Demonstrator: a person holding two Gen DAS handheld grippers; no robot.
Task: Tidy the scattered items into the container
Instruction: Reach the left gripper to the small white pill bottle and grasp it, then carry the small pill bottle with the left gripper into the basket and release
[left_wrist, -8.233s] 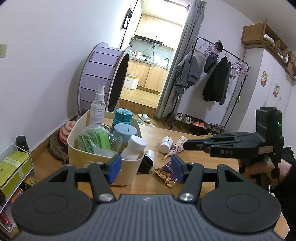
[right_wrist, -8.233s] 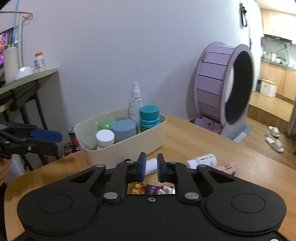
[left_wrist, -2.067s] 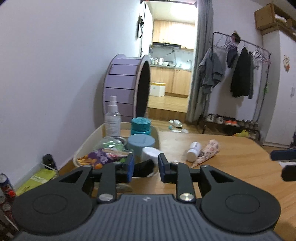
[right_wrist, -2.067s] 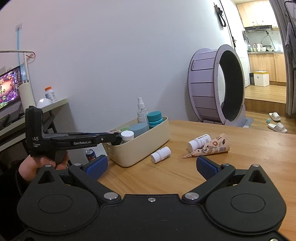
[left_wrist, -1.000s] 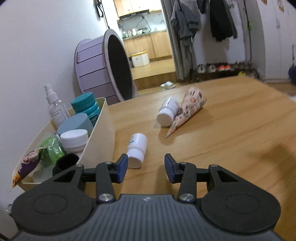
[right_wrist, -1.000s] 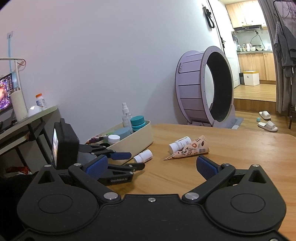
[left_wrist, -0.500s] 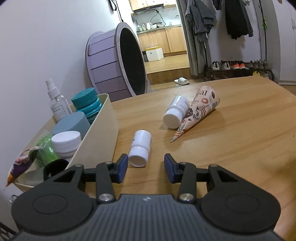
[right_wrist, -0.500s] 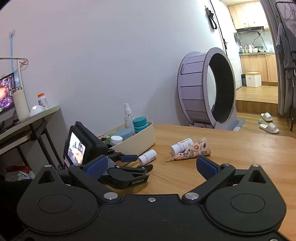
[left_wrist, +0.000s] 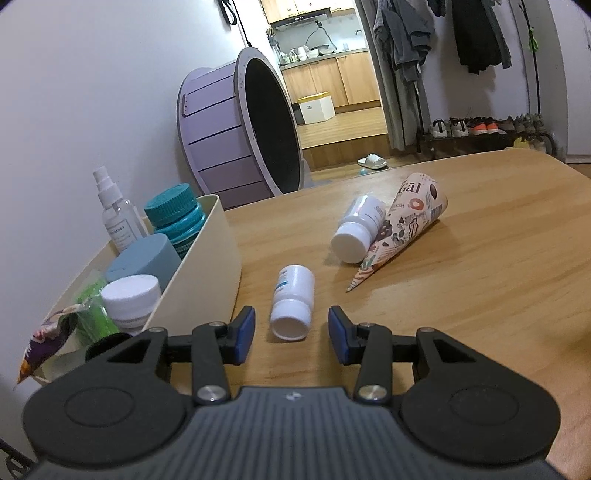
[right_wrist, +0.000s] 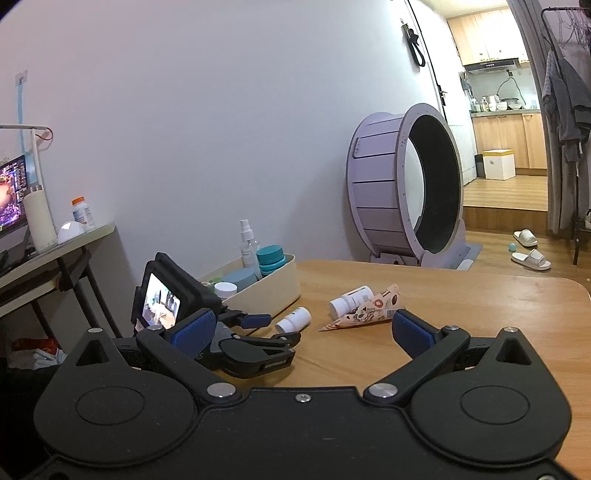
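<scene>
We line our left gripper (left_wrist: 291, 332), jaws spread, squarely around the small bottle (left_wrist: 293, 301) before squeezing; right gripper (right_wrist: 303, 334) waits wide open.

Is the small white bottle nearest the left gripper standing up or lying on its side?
Lying on its side. The small white bottle rests lengthwise on the table, cap end toward the camera, beside the container.

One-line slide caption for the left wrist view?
Open left gripper lines up on a small white bottle lying beside the cream container.
</scene>
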